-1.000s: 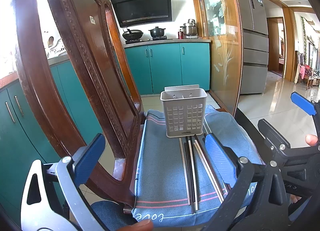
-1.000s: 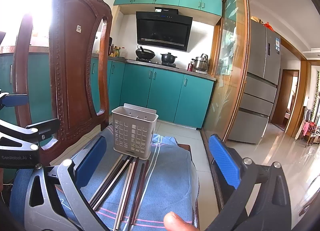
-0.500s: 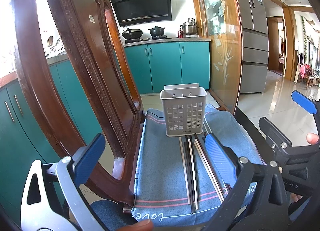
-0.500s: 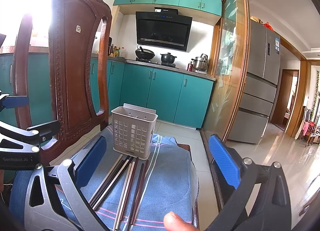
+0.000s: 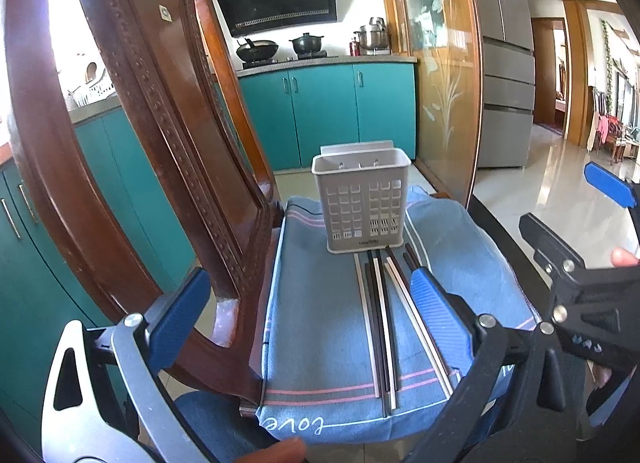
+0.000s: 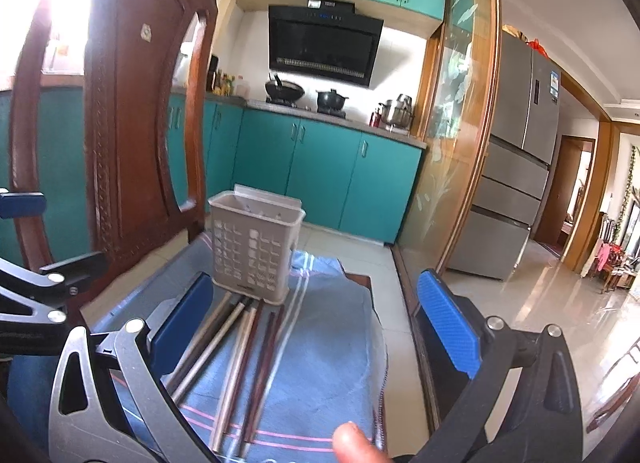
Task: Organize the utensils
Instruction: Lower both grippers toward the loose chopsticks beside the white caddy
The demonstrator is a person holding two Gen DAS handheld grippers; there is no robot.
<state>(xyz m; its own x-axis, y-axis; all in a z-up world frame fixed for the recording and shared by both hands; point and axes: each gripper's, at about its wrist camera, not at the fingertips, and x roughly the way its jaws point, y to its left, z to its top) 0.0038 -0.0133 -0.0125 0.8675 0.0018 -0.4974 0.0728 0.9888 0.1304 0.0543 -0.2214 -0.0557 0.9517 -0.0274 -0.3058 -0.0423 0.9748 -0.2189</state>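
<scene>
On the seat of a carved wooden chair (image 5: 168,151), a blue striped cloth (image 5: 320,327) carries a pale perforated utensil holder (image 5: 362,205), standing upright at the far end with nothing visible inside it. Just in front of its base, several chopsticks (image 5: 382,327) lie side by side on the cloth, some metallic, some dark, their far tips close to the holder; whether they touch it cannot be told. The left gripper (image 5: 308,315) hovers over the near end of the cloth, its blue-padded jaws spread wide and holding nothing. The right gripper (image 6: 316,323) sits beside it, likewise parted and empty, its left pad above the near ends of the chopsticks. A fingertip (image 6: 356,443) shows at the bottom of the right wrist view. Beyond the chair stand teal kitchen cabinets (image 6: 320,171), a black range hood (image 6: 324,45) and a steel refrigerator (image 6: 516,167).
</scene>
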